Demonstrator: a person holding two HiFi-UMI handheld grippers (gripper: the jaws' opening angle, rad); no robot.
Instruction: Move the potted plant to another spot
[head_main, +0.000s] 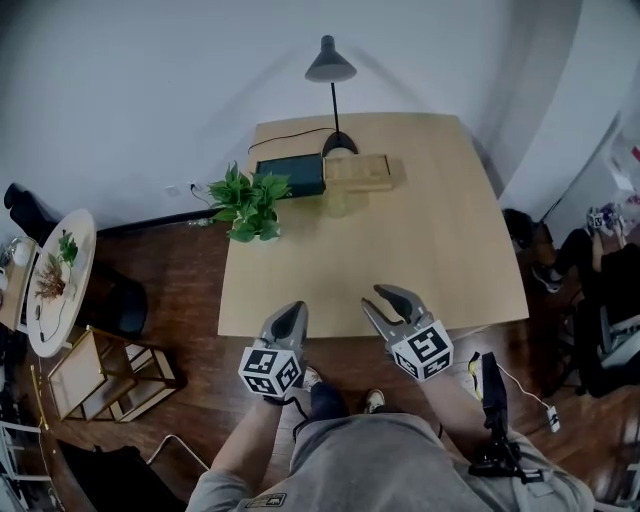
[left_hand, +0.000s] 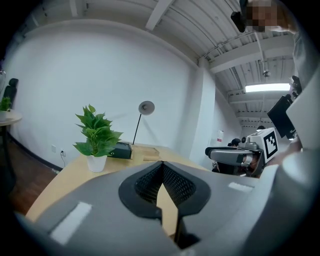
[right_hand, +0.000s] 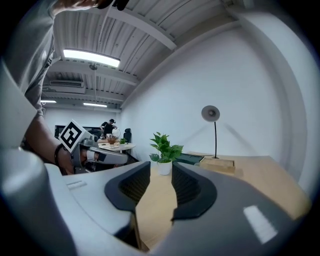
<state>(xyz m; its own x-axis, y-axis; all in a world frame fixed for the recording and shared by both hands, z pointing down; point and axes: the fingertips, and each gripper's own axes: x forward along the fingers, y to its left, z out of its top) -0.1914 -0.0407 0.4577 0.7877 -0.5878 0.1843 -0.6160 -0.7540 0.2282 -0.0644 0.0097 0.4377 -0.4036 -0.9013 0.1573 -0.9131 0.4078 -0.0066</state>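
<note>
Head view, one entry per item.

Potted plant (head_main: 248, 203): is being carried by the surface (head_main: 430, 230) at its left edge, toward the far-left corner, just beside a dark box (head_main: 290, 175). It is standing upright, so its long axis is running vertically. Its white pot (left_hand: 96, 163) is being hidden by leaves from above and is being shown only in the gripper views. Nothing is touching it.

Left gripper (head_main: 293, 309): is being held over the near edge of the surface, with its jaws being kept together at the tips and nothing between them.

Right gripper (head_main: 371, 297): is being held beside the left one, also over the near edge, with its jaws being kept a narrow way apart and nothing being gripped.

Wooden block (head_main: 357, 171) and lamp (head_main: 331, 70): are being carried along the far edge, right of the dark box.

Deciding relation: the plant is lying ahead and to the left of both grippers, well apart from them across the bare surface. The left gripper is being judged the nearer. Its jaws would need to be opened before the pot is being approached level from the near side.
</note>
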